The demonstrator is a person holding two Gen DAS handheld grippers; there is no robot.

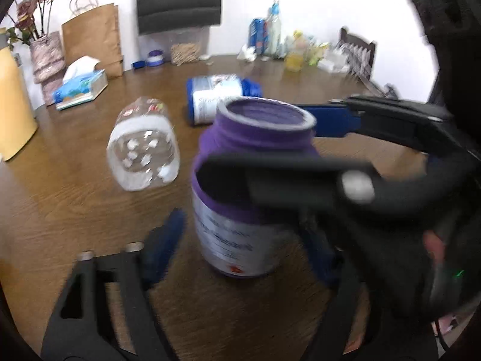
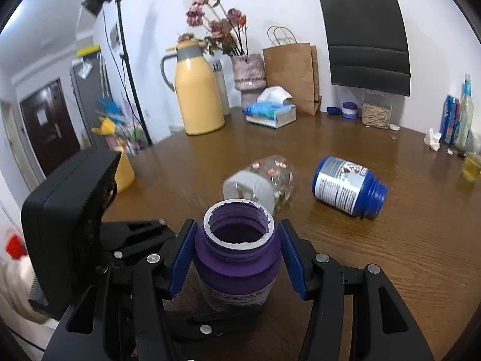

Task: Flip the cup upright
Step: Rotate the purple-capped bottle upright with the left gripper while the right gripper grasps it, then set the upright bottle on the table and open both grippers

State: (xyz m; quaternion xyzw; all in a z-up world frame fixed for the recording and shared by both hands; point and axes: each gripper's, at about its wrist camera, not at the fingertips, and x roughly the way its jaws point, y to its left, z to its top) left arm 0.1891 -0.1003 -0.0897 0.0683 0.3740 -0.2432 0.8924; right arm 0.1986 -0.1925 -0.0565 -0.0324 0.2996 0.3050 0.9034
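Right gripper (image 2: 237,258) jaws hug the purple jar (image 2: 237,258); left gripper (image 1: 240,246) jaws spread wide | jar upright on worktop (image 2: 375,240) | let go slowly, no bumps, then back off.

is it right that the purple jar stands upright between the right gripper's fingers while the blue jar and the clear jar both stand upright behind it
Not quite. The purple jar does stand upright between the right gripper fingers, but the blue jar and clear jar both lie on their sides, as the right wrist view shows.

Yellow thermos (image 2: 198,96), tissue box (image 2: 270,112) and paper bag (image 2: 290,75) line the table's (image 2: 390,255) far edge.
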